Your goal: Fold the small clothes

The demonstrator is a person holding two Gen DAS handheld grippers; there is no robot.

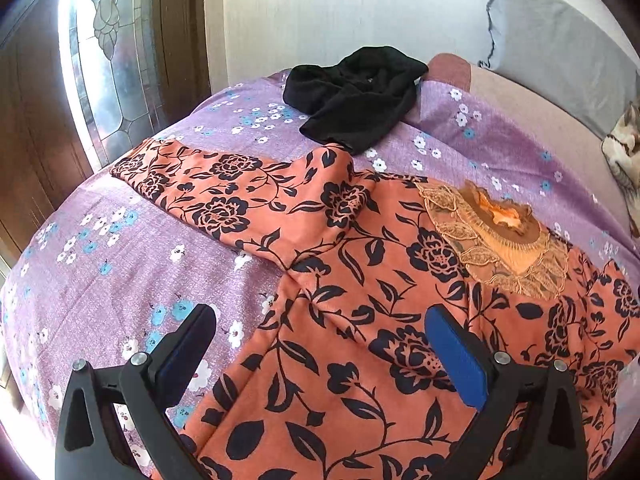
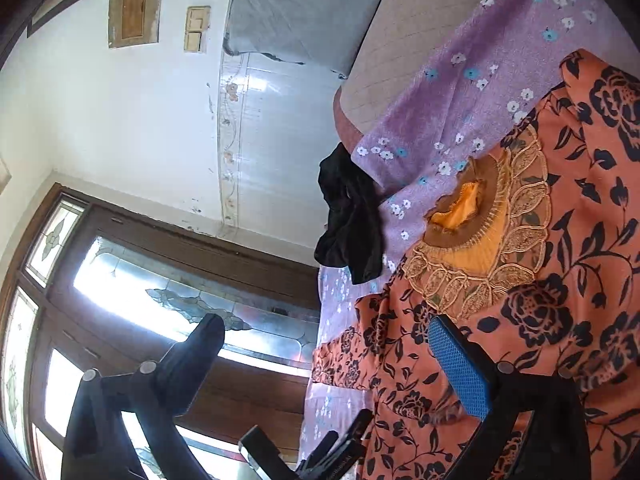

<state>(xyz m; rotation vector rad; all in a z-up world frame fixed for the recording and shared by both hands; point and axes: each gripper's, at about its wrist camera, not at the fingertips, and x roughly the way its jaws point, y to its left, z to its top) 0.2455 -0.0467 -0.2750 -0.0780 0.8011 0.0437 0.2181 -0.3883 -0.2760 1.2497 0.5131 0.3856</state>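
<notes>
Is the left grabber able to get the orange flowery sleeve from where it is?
Probably yes. The left gripper is open and empty, above the orange floral top. The sleeve lies flat on the purple bedsheet ahead, with nothing on it; the black garment lies beyond.

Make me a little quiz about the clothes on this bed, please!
1. True or false: the orange flowered top is folded into a neat square.
2. Which colour is the crumpled garment lying beyond the top? A) black B) white C) green
3. Fill in the word: the left gripper has its jaws ____, with nothing clamped between them.

Key:
1. False. It lies spread out on the purple bedsheet, one sleeve stretched to the side.
2. A. It is black.
3. Open. The right gripper stands wide open too.
</notes>
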